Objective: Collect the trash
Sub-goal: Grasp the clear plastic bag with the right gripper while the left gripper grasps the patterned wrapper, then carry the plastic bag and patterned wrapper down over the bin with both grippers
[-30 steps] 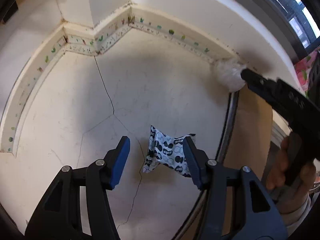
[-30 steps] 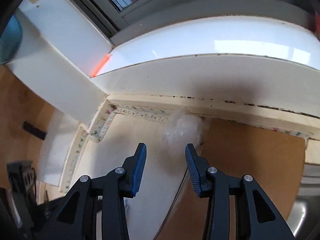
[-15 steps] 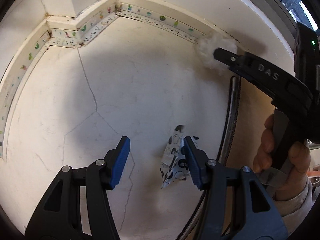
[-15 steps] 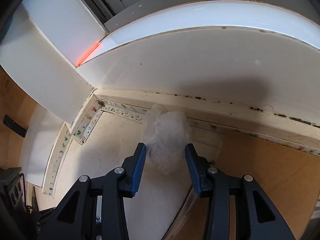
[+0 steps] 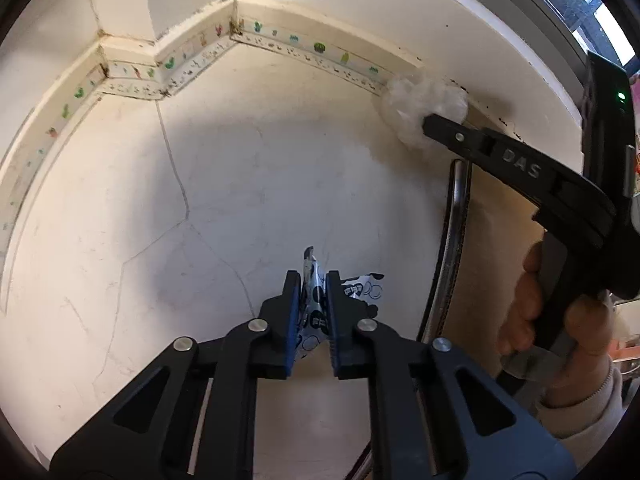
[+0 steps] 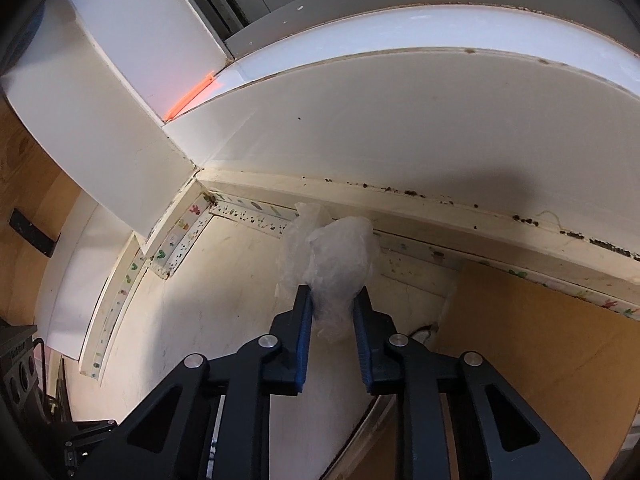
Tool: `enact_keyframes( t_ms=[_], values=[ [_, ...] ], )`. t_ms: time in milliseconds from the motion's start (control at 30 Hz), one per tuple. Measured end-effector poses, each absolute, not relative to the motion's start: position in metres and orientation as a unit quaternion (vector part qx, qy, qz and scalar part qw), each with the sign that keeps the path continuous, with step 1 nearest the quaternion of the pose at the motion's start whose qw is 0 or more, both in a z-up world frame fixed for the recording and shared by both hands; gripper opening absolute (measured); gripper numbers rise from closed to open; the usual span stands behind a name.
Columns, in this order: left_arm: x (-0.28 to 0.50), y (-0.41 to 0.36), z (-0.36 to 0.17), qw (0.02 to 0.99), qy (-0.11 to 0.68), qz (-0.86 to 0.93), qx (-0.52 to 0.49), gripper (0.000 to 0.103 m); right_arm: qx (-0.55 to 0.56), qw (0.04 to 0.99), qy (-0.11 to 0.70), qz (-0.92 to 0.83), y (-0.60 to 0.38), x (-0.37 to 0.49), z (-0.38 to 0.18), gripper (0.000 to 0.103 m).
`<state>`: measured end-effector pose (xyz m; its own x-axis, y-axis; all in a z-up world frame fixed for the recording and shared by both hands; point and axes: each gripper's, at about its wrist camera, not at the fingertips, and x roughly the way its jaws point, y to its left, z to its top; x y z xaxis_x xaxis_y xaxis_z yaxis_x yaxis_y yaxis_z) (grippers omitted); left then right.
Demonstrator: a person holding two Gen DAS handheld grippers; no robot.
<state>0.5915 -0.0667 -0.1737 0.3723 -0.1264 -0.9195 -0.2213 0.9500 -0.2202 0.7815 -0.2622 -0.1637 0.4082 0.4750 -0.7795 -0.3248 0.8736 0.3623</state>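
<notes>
Left gripper (image 5: 313, 292) just closed, jaws pinching the patterned wrapper (image 5: 360, 290) (black-and-white print) on the table (image 5: 200, 200). Right gripper (image 6: 333, 304) likewise just closed, squeezing the crumpled clear plastic (image 6: 336, 256).

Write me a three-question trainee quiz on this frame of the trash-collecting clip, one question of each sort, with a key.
1. True or false: the left tongs are shut on the black-and-white patterned wrapper.
2. Multiple choice: what sits between the right tongs? A) a metal can B) a crumpled clear plastic wad C) nothing
3. Short answer: where does the plastic wad lie on the cracked white counter?

Key:
1. True; both blue pads pinch the wrapper, and the jaws have just been closing.
2. B; the pads press its sides, having just been closing.
3. At the back edge, against the decorated trim strip below the window ledge.
</notes>
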Motion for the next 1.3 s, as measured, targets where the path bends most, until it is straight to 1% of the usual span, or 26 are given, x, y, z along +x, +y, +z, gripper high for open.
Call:
enact_keyframes(
  t_ms=[200, 300, 467, 667, 967, 1133, 1300],
  values=[
    [0.566, -0.054, -0.157, 0.819, 0.546, 0.030, -0.173, 0.008, 0.082, 0.837, 0.479, 0.250, -0.275, 0.752, -0.141, 0.018],
    [0.550, -0.052, -0.137, 0.828, 0.531, 0.028, -0.177, 0.008, 0.086, 0.839, 0.471, 0.256, -0.282, 0.728, -0.125, 0.018],
    [0.520, -0.055, -0.098, 0.841, 0.510, 0.018, -0.180, 0.008, 0.096, 0.845, 0.454, 0.266, -0.292, 0.674, -0.090, 0.018],
    [0.464, -0.056, -0.057, 0.854, 0.488, -0.001, -0.181, 0.008, 0.088, 0.848, 0.443, 0.276, -0.293, 0.596, -0.058, 0.018],
    [0.331, -0.030, -0.024, 0.864, 0.471, -0.022, -0.174, 0.008, 0.081, 0.852, 0.428, 0.290, -0.282, 0.435, -0.024, 0.018],
    [0.256, -0.008, -0.019, 0.867, 0.467, -0.028, -0.172, 0.008, 0.081, 0.854, 0.422, 0.293, -0.266, 0.350, -0.017, 0.018],
    [0.184, 0.015, -0.027, 0.865, 0.469, -0.035, -0.173, 0.008, 0.081, 0.854, 0.421, 0.295, -0.245, 0.270, -0.020, 0.018]
  ],
)
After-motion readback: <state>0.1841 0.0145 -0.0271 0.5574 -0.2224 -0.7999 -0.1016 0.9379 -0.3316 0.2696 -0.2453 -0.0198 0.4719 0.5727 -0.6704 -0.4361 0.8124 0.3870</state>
